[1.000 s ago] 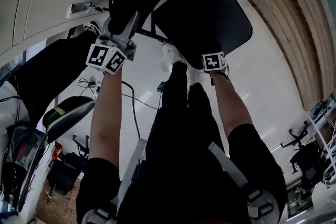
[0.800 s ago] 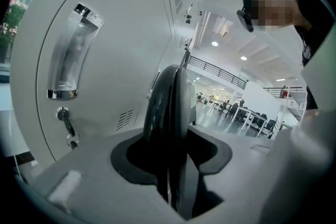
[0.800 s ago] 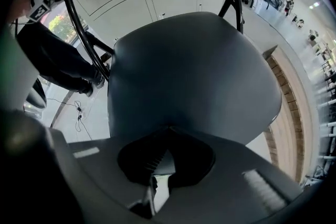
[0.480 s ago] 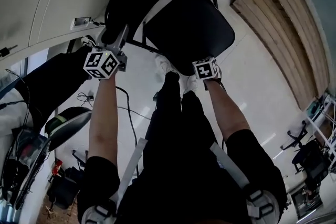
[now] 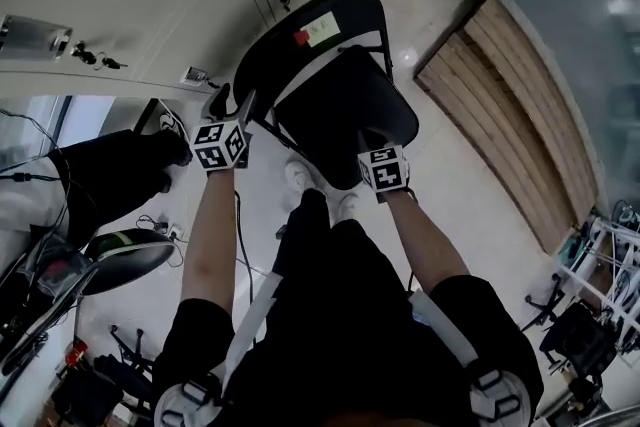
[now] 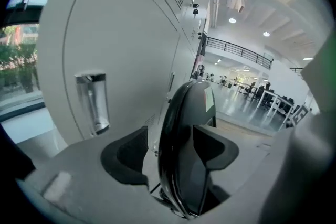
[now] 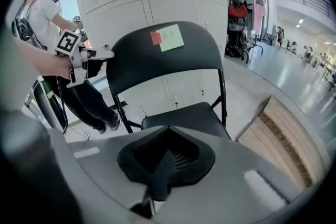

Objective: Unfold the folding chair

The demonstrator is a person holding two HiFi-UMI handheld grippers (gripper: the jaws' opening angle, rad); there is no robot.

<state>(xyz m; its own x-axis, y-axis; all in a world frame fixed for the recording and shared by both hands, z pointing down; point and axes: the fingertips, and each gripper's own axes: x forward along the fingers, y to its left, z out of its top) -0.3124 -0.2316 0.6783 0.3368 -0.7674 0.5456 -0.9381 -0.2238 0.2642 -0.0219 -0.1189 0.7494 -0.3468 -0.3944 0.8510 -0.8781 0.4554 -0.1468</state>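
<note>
Your left tool has just opened its jaws around the chair back, and your right tool has risen above the seat.

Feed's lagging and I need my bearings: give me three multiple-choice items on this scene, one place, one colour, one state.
1. The edge of the backrest sits: A) on the floor B) between the left tongs C) between the right tongs
2. The small sticker beside the pale note is: A) blue B) yellow C) red
3. The right tongs are: A) shut, empty B) wide open C) clamping the backrest

Answers: B, the left tongs, which have just been opening, straddle that edge; C, it shows red on black; A, their tips meet with nothing between.
</note>
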